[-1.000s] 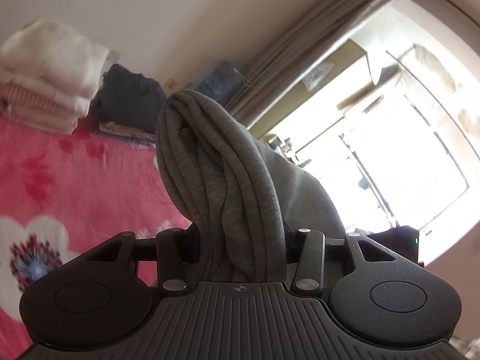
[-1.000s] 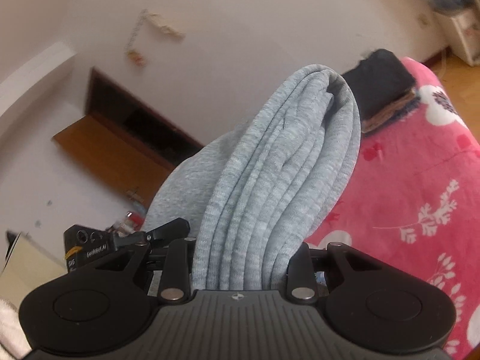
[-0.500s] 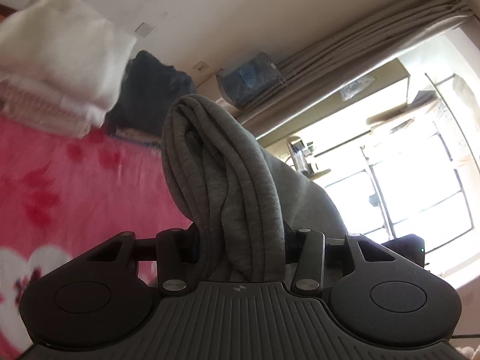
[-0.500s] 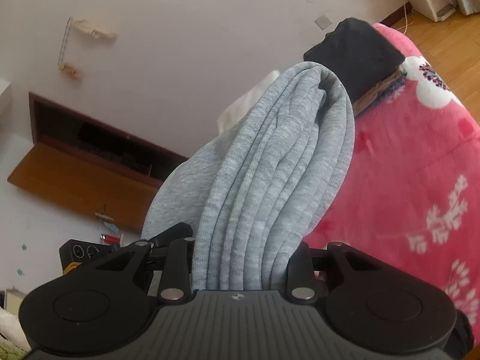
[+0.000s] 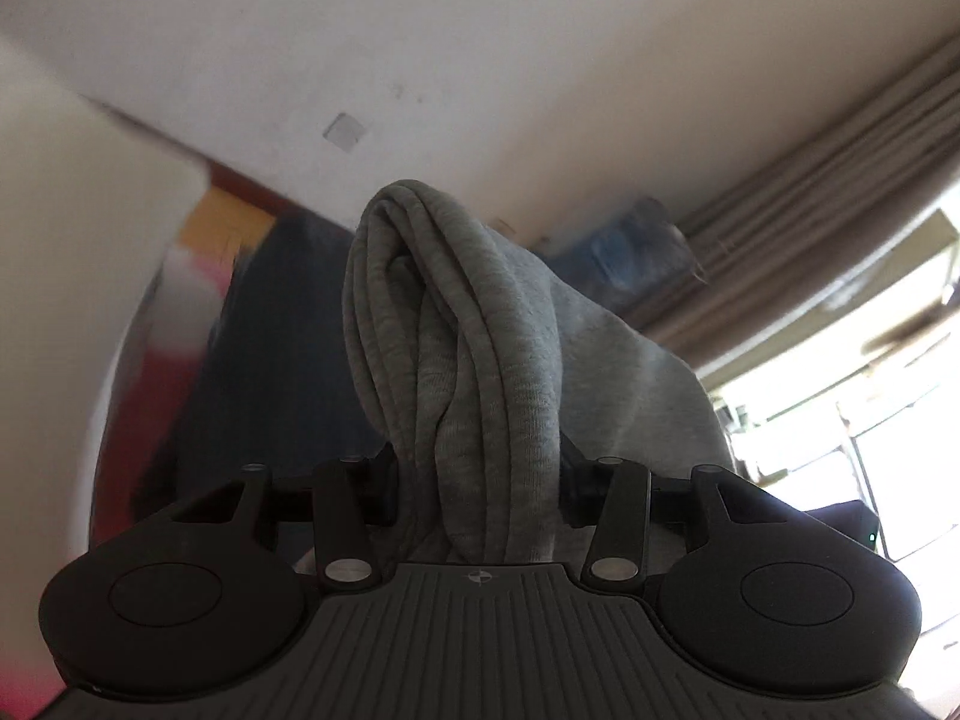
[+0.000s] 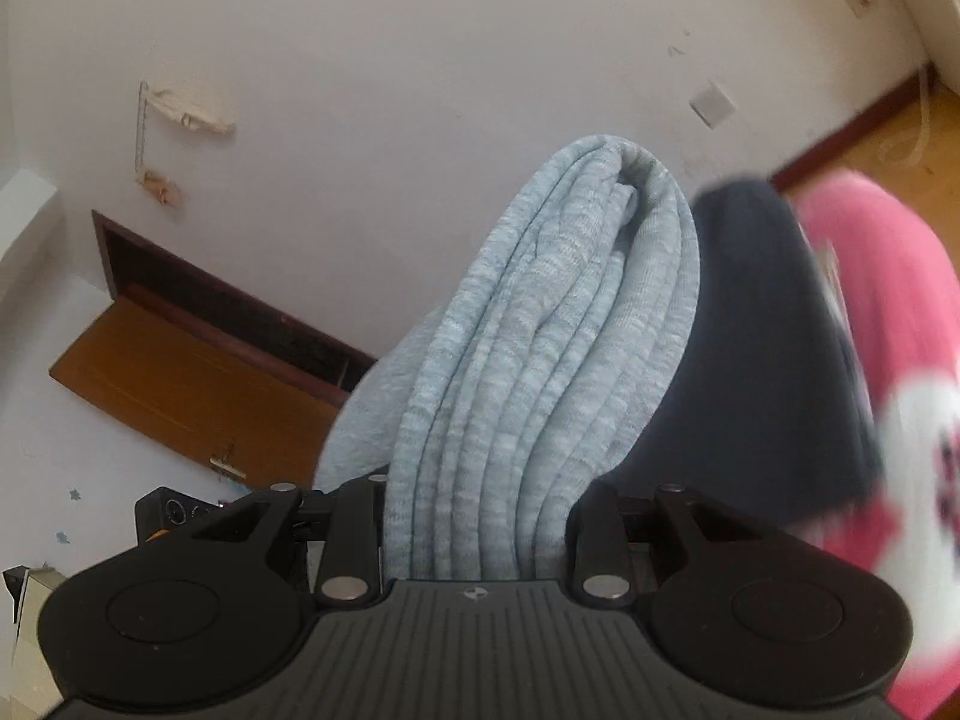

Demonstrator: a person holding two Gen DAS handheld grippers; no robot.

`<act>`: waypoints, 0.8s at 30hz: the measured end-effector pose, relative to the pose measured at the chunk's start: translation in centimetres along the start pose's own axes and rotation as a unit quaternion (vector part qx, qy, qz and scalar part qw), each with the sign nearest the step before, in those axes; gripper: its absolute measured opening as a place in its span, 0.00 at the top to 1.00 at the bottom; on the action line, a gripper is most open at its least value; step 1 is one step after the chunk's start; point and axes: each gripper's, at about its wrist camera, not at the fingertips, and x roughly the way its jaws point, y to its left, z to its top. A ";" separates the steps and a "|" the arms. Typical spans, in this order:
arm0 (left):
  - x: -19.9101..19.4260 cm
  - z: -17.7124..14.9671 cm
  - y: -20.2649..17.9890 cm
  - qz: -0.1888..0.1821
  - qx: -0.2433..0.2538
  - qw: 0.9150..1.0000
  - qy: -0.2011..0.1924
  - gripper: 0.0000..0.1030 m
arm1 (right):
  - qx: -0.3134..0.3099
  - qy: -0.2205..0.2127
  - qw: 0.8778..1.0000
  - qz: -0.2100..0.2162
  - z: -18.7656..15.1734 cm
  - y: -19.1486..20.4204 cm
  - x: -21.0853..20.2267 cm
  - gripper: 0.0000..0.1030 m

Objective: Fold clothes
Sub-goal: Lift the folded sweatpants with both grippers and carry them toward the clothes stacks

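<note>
Grey garment [image 5: 474,360] stood bunched in folds between the fingers of the left gripper [image 5: 477,480], clamped there; its other end [image 6: 540,360] rose likewise from the right gripper [image 6: 477,498], held aloft beside a dark pile [image 6: 756,348].

1 grey garment [image 5: 474,372], 2 tongs [image 5: 477,498], 1 dk pile [image 6: 762,360], 1 pink blanket [image 6: 882,300]

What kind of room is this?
Probably a bedroom at home. A pink flowery blanket covers what looks like a bed, dark folded clothes lie on it, long curtains hang by a bright window, and a wooden door stands open.
</note>
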 end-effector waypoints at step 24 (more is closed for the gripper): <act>6.6 2.3 8.9 0.058 -0.035 0.997 0.034 0.47 | 0.110 0.038 0.993 0.035 5.5 -12.7 8.2 0.69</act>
